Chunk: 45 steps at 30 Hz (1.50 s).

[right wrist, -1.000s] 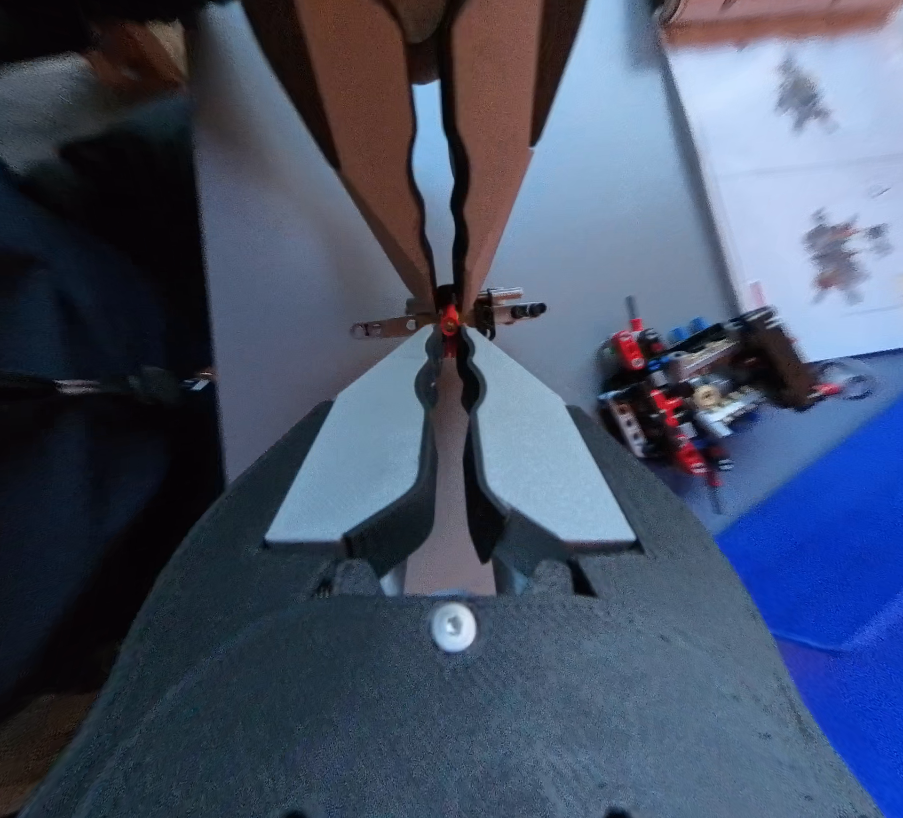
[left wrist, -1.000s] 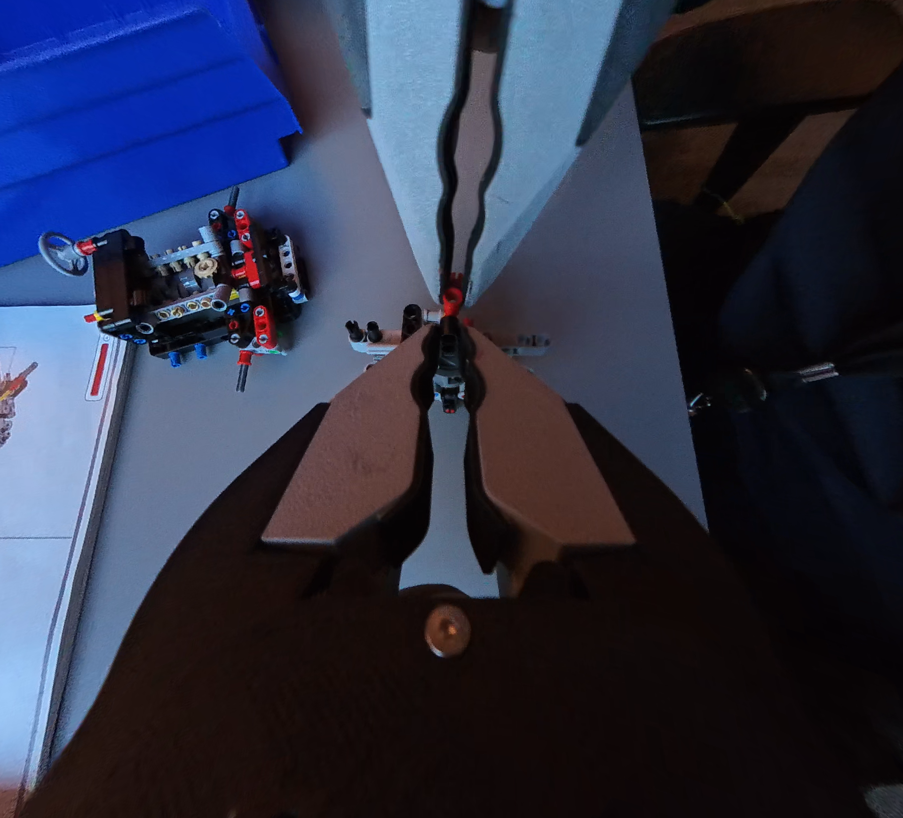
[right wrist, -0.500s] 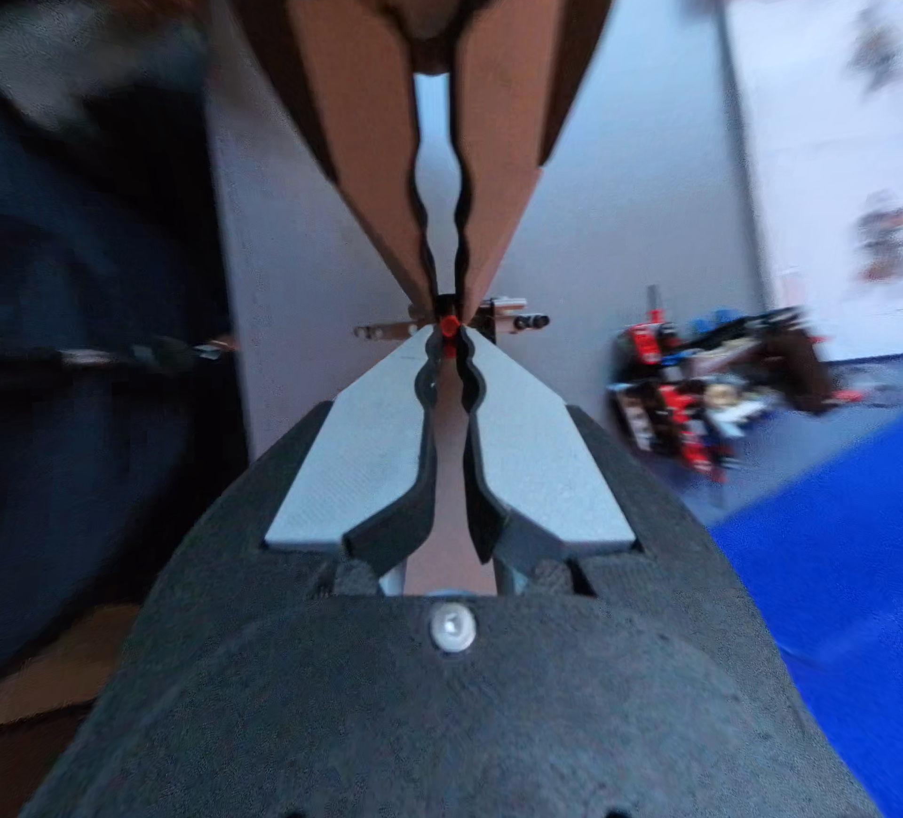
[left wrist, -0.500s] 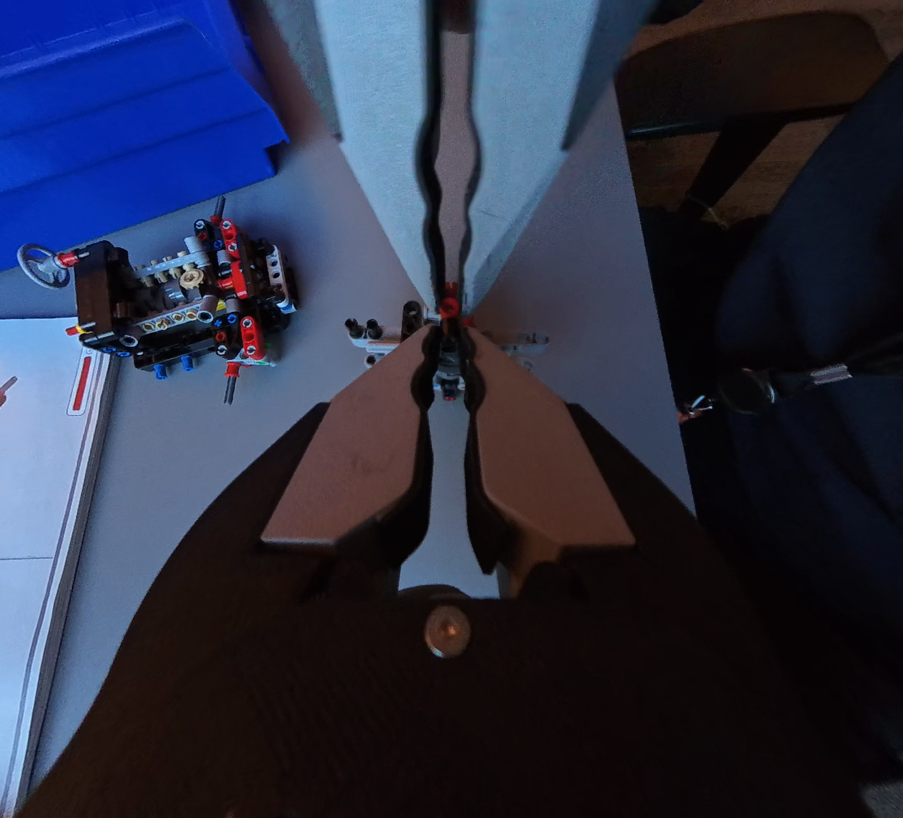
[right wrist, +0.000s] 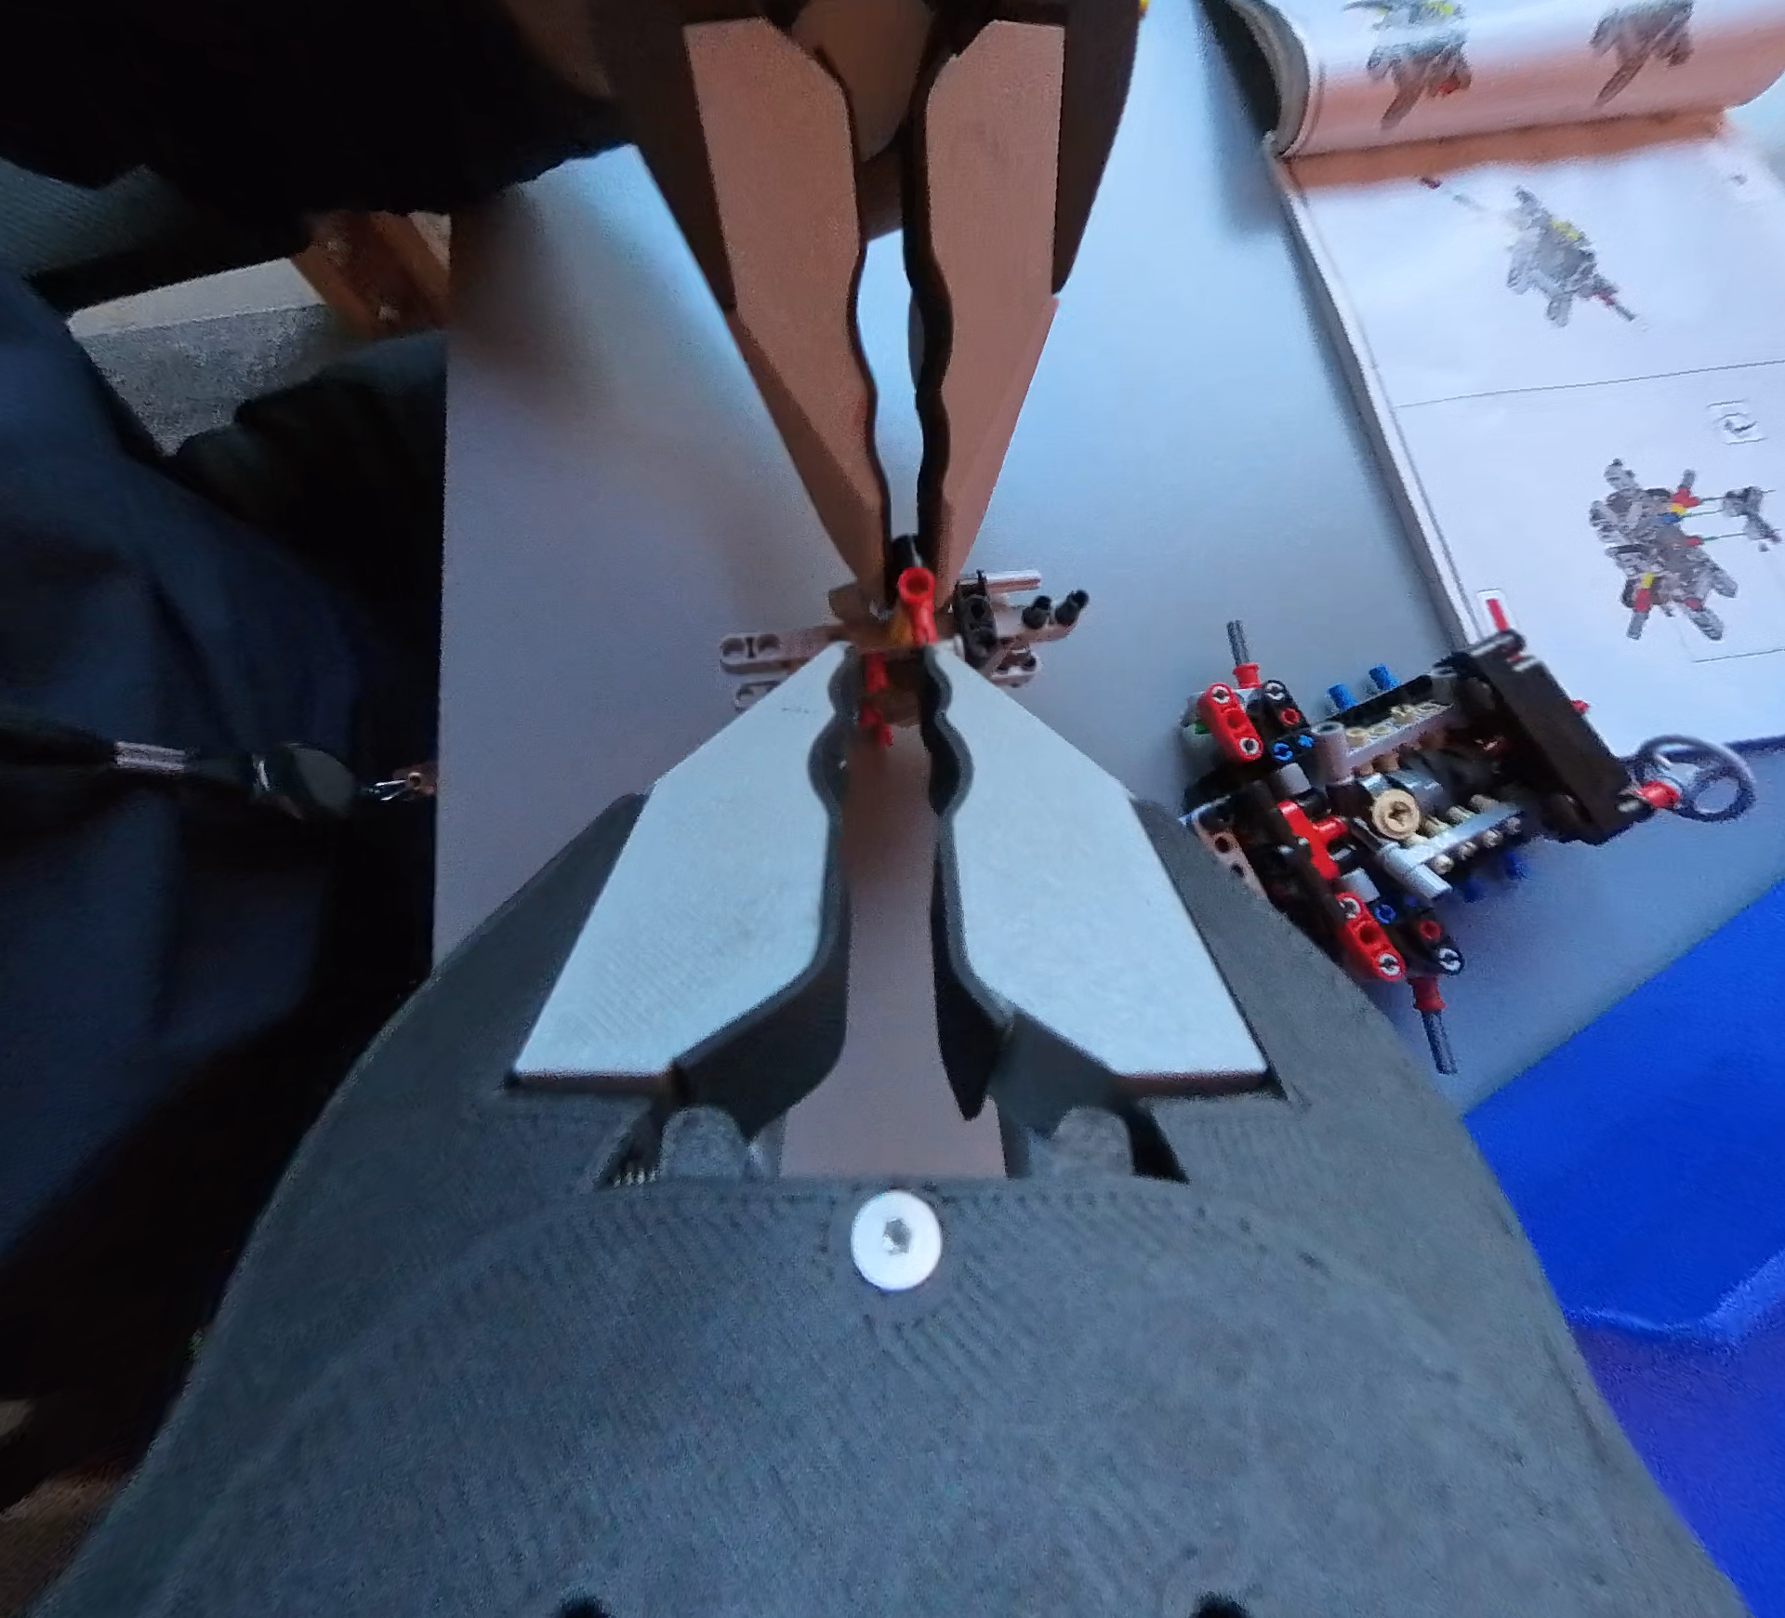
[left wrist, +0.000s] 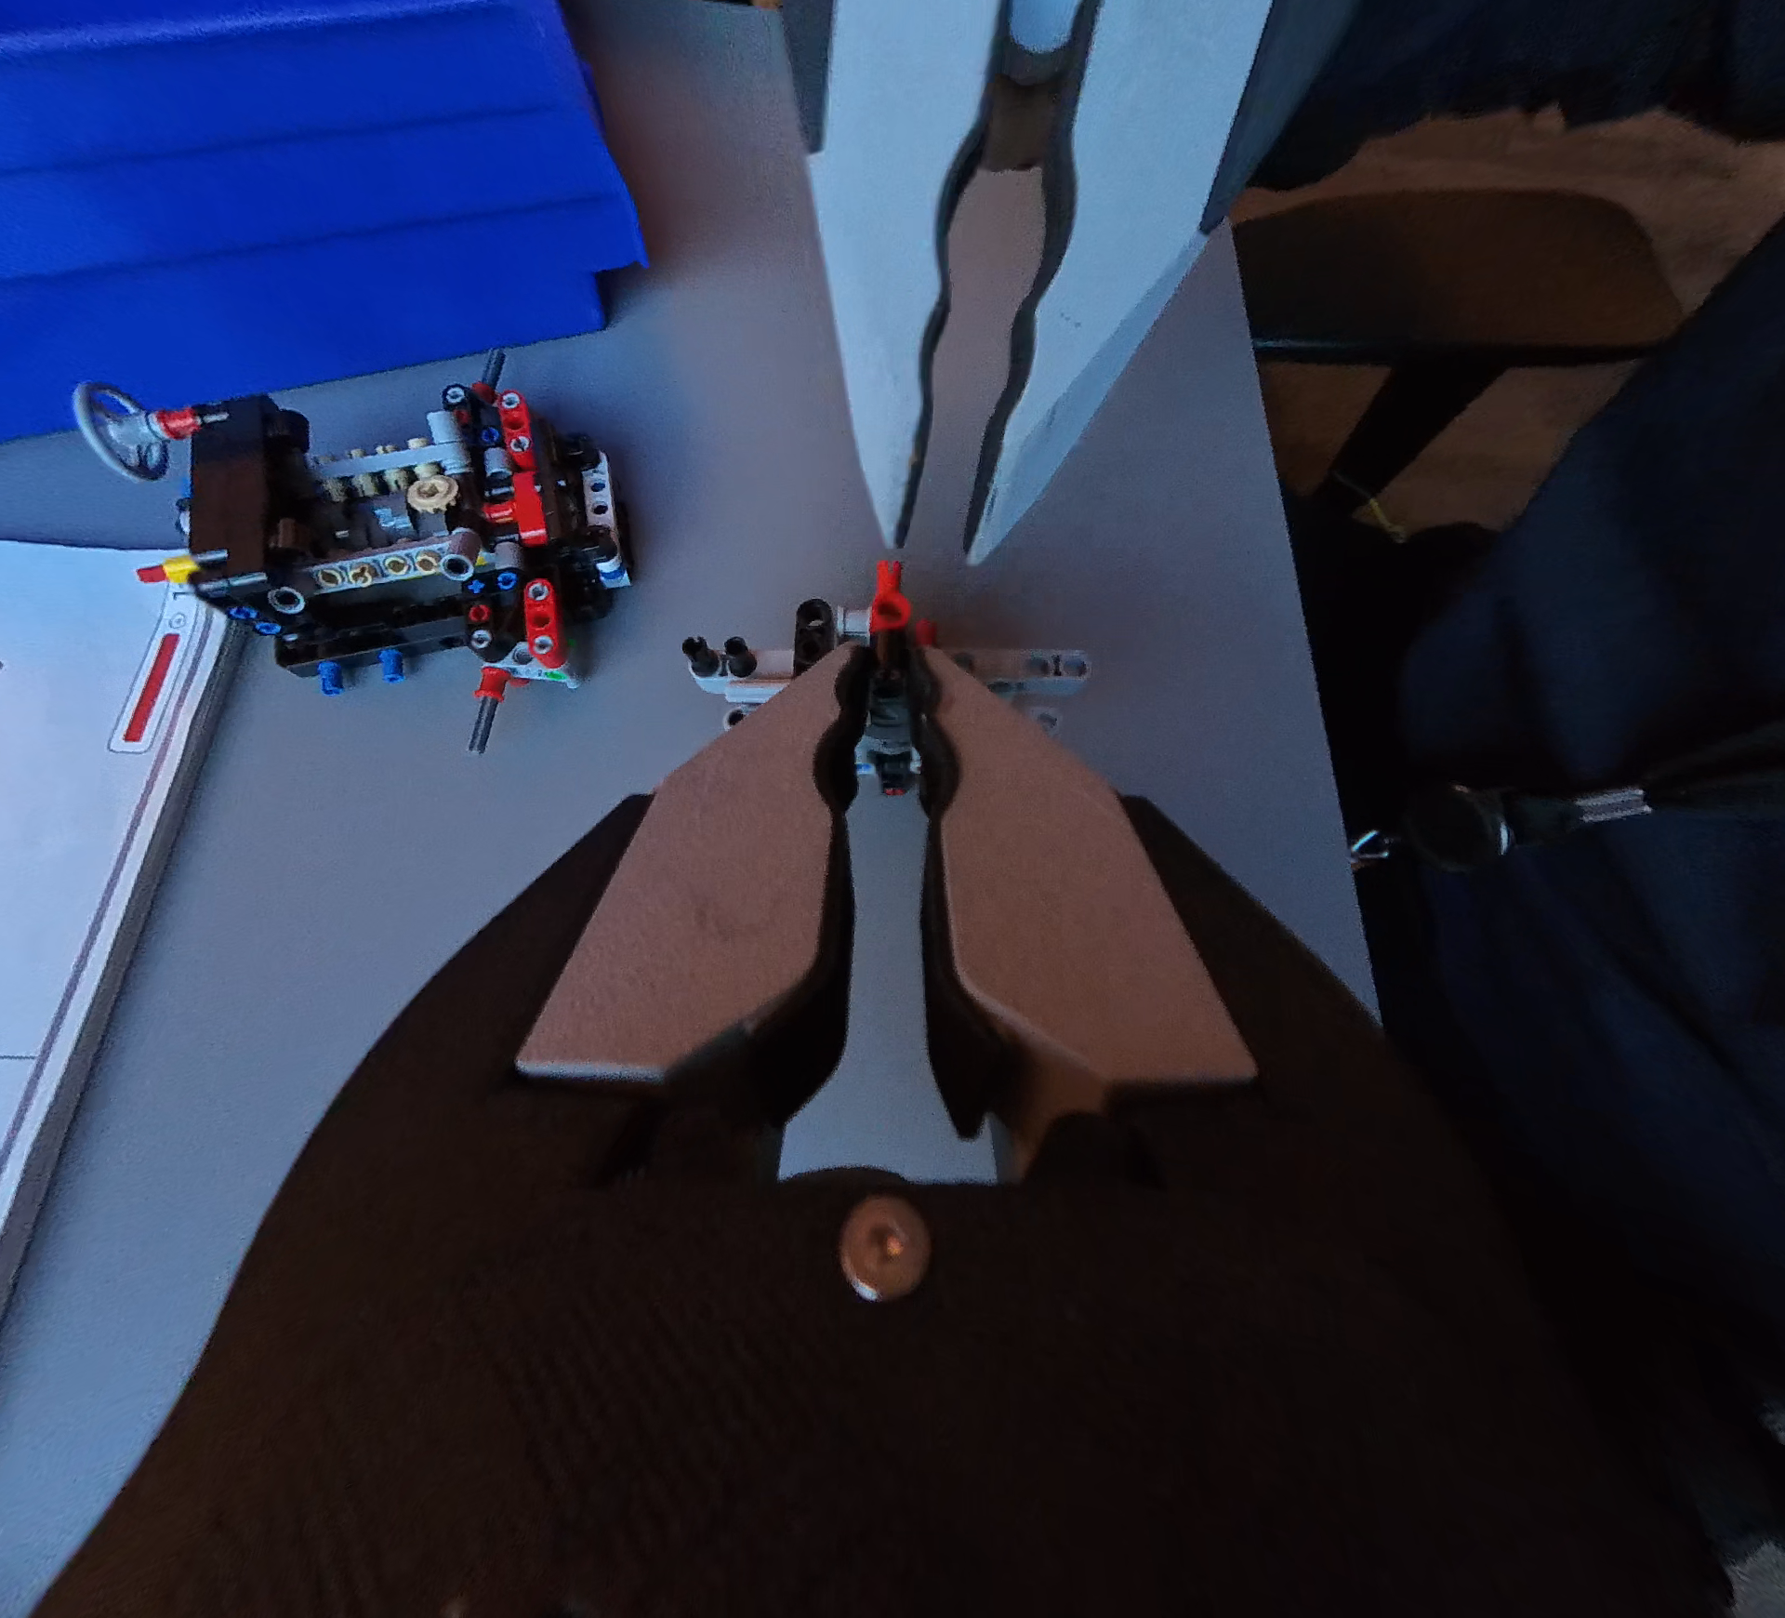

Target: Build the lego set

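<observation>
The left gripper (left wrist: 893, 683) pinches a small grey brick assembly (left wrist: 1024, 665) near the desk (left wrist: 734, 238) edge. The right gripper (right wrist: 884, 683) stands narrowly parted, clear of its red pin (left wrist: 890, 601) (barely seated, perhaps). A knock could dislodge it.

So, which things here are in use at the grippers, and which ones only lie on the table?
In use: left gripper, closed on small grey beam assembly with red connector; right gripper, open just beyond it.
Lying about: larger brick build, instruction booklet, blue bin.

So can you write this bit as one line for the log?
left gripper: shut on small brick piece | right gripper: open, just off red pin | brick car: on table
</observation>
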### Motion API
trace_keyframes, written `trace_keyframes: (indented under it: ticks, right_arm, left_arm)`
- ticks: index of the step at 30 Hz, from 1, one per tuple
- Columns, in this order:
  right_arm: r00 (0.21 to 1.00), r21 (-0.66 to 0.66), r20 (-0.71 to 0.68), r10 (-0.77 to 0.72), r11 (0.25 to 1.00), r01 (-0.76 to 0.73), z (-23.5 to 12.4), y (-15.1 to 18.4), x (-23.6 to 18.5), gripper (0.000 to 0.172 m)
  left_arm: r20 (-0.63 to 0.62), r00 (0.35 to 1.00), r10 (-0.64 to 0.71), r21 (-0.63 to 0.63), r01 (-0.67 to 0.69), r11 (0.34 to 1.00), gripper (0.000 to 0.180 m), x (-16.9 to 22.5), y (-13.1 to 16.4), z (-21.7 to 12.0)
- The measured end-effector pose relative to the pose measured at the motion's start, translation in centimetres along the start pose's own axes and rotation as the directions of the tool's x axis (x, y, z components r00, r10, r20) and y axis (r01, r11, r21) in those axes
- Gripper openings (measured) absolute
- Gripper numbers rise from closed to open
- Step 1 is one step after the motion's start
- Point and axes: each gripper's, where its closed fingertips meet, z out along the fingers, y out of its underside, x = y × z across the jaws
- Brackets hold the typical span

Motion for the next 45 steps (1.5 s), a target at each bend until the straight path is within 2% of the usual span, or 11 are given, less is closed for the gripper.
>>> trace_keyframes:
  ticks: [7,17,20,26,31,32,33,35,40,42,45]
  right_arm:
    - [1.0,0.134,-0.022,-0.009,0.991,0.011,0.2,-0.2,1.0,0.014]
    - [0.993,0.126,0.12,-0.021,0.992,0.006,1.2,-0.8,0.7,0.006]
    - [0.987,0.135,0.158,0.024,0.99,-0.046,1.5,-0.9,0.7,0.003]
    - [0.882,0.12,0.36,0.303,0.923,-0.366,1.7,-0.9,0.6,0.003]
    - [0.916,0.15,0.327,0.231,0.945,-0.292,1.5,-1.0,0.4,0.005]
    - [0.931,0.171,0.292,0.22,0.946,-0.277,1.3,-1.2,0.7,0.021]
    - [0.942,0.206,0.26,0.211,0.941,-0.268,0.8,-1.6,1.2,0.03]
    - [0.955,0.311,0.236,0.18,0.917,-0.249,-1.0,-2.6,1.5,0.031]
    - [0.965,0.434,0.231,0.127,0.874,-0.219,-3.0,-1.7,0.5,0.019]
    - [0.977,0.435,0.187,0.103,0.883,-0.176,-2.2,-0.4,0.4,0.013]
    - [0.998,0.383,0.009,0.063,0.922,-0.061,-0.7,1.6,1.6,0.008]
  left_arm:
    - [-0.087,0.994,-0.059,0.057,0.064,0.996,0.005,-0.2,0.1,-0.2]
    - [-0.128,0.989,-0.073,0.068,0.082,0.994,0.005,0.2,0.0,0.1]
    - [-0.164,0.978,-0.126,0.073,0.139,0.988,0.005,0.1,0.1,0.0]
    - [-0.157,0.98,-0.122,0.064,0.133,0.989,0.005,0.1,0.3,-0.1]
    - [-0.191,0.972,-0.135,0.072,0.15,0.986,0.005,0.4,0.2,-0.2]
    - [-0.184,0.974,-0.134,0.06,0.147,0.987,0.005,0.3,0.4,-0.4]
    - [-0.165,0.977,-0.134,0.041,0.143,0.989,0.005,0.0,0.6,-0.9]
    - [-0.109,0.986,-0.127,-0.025,0.125,0.992,0.005,-0.8,1.2,-2.7]
    - [0.025,0.999,-0.038,-0.413,0.045,0.91,0.005,-1.3,2.4,-7.7]
    - [0.015,0.998,-0.063,-0.519,0.062,0.853,0.005,-0.8,2.8,-7.0]
    - [-0.006,0.992,-0.126,-0.633,0.094,0.769,0.006,0.0,5.1,-3.1]
